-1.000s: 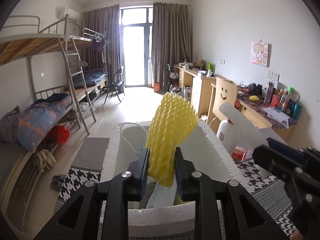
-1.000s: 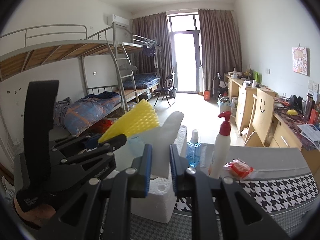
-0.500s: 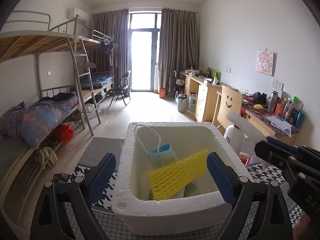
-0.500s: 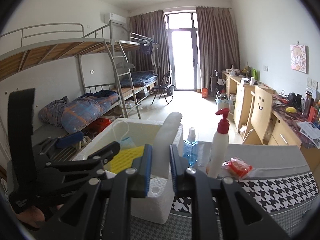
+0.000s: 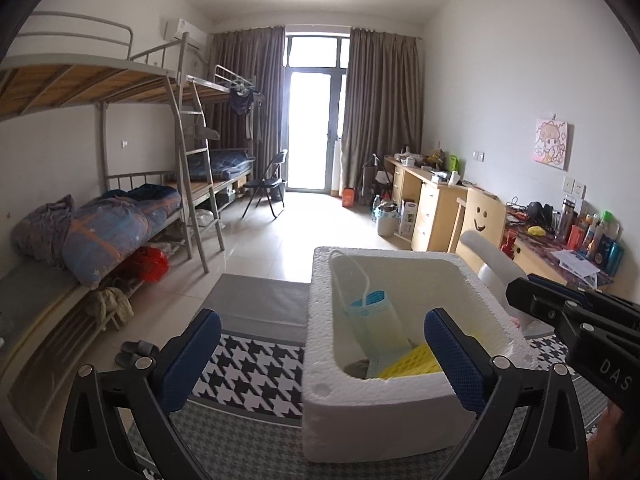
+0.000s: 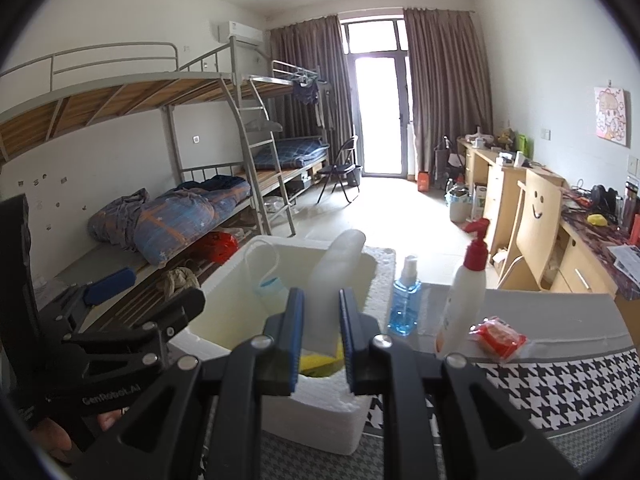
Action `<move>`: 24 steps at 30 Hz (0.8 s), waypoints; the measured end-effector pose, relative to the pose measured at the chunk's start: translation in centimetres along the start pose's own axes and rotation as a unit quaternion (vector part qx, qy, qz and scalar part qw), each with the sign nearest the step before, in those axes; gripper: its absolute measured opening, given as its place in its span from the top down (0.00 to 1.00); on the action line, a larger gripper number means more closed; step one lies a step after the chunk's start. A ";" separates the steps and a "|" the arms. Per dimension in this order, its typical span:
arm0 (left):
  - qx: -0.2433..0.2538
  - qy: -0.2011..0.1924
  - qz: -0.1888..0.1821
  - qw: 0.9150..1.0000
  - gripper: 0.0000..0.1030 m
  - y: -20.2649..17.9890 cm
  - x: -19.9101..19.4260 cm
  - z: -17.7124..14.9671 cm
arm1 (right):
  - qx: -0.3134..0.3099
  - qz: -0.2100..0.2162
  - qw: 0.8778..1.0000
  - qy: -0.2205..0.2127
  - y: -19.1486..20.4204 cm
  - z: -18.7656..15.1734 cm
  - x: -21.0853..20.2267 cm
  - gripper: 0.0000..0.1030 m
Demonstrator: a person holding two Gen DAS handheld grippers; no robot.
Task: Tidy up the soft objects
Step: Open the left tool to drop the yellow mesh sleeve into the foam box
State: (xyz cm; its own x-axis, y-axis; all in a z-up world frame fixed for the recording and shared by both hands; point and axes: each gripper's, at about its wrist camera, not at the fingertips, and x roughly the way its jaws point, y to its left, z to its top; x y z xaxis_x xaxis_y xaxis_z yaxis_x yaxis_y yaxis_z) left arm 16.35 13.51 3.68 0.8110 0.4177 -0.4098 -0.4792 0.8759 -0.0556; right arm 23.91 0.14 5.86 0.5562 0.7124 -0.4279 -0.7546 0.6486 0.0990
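Observation:
A white foam box [image 5: 384, 424] stands on the houndstooth table cover. Inside it lie a yellow foam net [image 5: 412, 364] and a blue face mask [image 5: 372, 312] with white loops. My left gripper [image 5: 320, 316] hangs just before the box's near left corner, its jaws opening wide, gripping nothing. My right gripper [image 6: 321, 300] is shut on a white foam sheet [image 6: 336, 264] that stands up over the box's near right rim [image 6: 224, 280]. The yellow net [image 6: 316, 364] shows below that sheet.
Right of the box stand a blue spray bottle [image 6: 405, 304] and a white pump bottle [image 6: 464, 292] with a red top; a red packet [image 6: 498, 338] lies beside them. Bunk beds [image 5: 120, 220] line the left wall, desks [image 5: 432, 200] the right.
The left gripper let go of the yellow net, which fell flat into the box, and its jaws spread wide as it shifted left. The right gripper kept still with the white sheet.

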 end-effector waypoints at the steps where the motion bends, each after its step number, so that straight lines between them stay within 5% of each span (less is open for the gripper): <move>1: 0.001 0.000 0.000 1.000 0.01 0.2 -0.1 -0.1 | -0.001 0.002 1.000 0.000 0.1 0.0 0.0 0.80; 24: -0.001 0.009 -0.004 1.000 0.01 2.8 -0.9 -2.8 | 0.004 -0.010 1.000 0.012 1.0 0.4 2.3 0.80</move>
State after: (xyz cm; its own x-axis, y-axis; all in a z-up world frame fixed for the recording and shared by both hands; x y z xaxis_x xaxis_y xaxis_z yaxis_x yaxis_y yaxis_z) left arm 13.29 14.89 1.32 0.8086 0.4065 -0.4253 -0.4734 0.8788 -0.0599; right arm 24.60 2.54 5.28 0.5634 0.6922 -0.4511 -0.7400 0.6656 0.0972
